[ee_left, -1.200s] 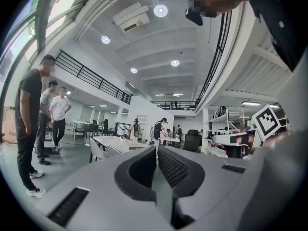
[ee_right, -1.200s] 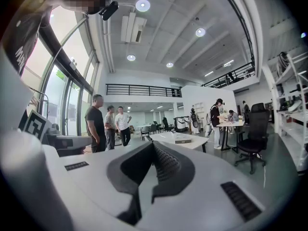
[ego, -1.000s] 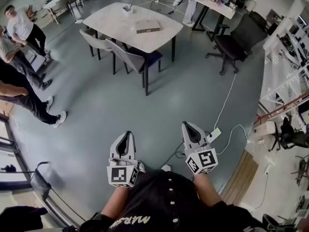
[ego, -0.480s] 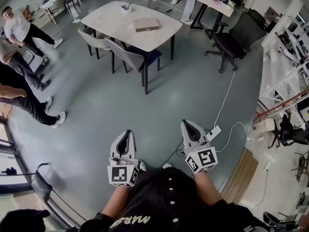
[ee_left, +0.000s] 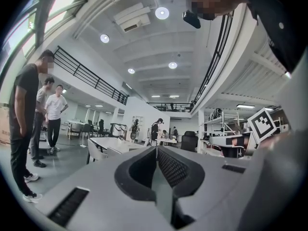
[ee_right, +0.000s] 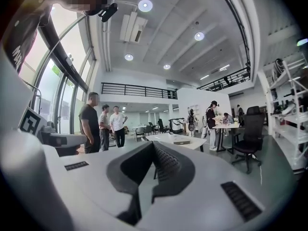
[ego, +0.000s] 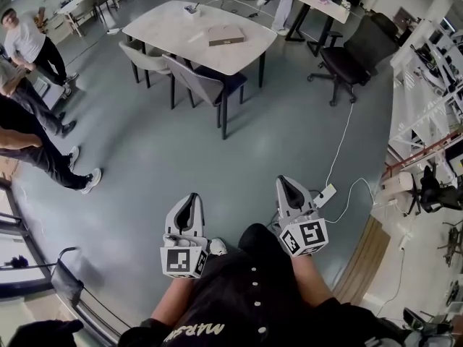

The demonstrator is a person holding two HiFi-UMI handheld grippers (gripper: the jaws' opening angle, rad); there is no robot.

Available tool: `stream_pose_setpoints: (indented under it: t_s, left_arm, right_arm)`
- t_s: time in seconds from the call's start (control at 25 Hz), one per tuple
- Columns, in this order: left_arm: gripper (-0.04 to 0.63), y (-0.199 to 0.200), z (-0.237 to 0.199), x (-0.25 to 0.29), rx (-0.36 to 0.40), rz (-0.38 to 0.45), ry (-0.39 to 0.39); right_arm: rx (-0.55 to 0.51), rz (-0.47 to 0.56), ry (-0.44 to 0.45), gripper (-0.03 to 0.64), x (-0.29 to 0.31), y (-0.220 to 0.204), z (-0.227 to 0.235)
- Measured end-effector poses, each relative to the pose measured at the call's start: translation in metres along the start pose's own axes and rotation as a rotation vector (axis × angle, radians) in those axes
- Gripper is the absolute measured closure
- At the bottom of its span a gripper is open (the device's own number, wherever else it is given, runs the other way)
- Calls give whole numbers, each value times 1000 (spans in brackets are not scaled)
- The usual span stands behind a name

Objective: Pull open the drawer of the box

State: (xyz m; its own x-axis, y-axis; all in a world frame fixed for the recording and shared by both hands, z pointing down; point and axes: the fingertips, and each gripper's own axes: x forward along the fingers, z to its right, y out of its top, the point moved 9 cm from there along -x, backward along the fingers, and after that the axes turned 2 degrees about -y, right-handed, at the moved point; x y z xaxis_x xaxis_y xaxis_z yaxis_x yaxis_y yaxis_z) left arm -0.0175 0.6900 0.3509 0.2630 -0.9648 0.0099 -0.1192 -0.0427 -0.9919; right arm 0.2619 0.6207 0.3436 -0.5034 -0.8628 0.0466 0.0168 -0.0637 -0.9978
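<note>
**Spotter:** Head view first. Where's the box?

**Operator:** I see the box (ego: 225,35) lying flat on the white table (ego: 173,27) at twelve o'clock, well apart from me. Grey chairs (ego: 195,85) line the table's near edge. My left gripper (ego: 191,199) sits at six and my right gripper (ego: 286,183) at about five, both low by the body. A power strip (ego: 323,195) with its cable lies on the floor near the right one, at four o'clock.

**Spotter:** Left gripper view?

**Operator:** The claw is clenched, its ribbed pads meeting with nothing between them. The table is at ten o'clock off the tips. I can't pick out the box there.

**Spotter:** Right gripper view?

**Operator:** Also clenched and empty. The box shows small on the table, at one o'clock off the tips, and three people (ee_right: 103,126) stand at nine.

**Spotter:** So how do we do this well?

**Operator:** I judge I'm only at the approach. The drawer is too small to make out from here, so I'd find which face carries it before committing. I'd come round the chairs and step clear of the cable. I'd release one claw only near the pull and steady the box with the other, since a light box may slide along with its drawer.
</note>
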Motion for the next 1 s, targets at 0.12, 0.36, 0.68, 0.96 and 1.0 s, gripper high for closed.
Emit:
stream_pose_setpoints:
  t_s: [0.12, 0.36, 0.68, 0.96, 1.0]
  left_arm:
    - [575, 0, -12, -2, -3, -4, 6]
    - [574, 0, -20, 15, -16, -4, 2]
    - [574, 1, -38, 74, -9, -3, -3]
    - [574, 1, -59, 152, 1, -6, 18]
    - [575, 3, -62, 165, 3, -6, 21]
  right_arm:
    - [4, -21, -9, 621, 7, -4, -6]
    - [12, -20, -11, 621, 29, -2, 0]
    - [12, -24, -1, 621, 86, -4, 28]
    - [20, -25, 25, 621, 159, -5, 70]
    - [22, -24, 29, 621, 170, -4, 77]
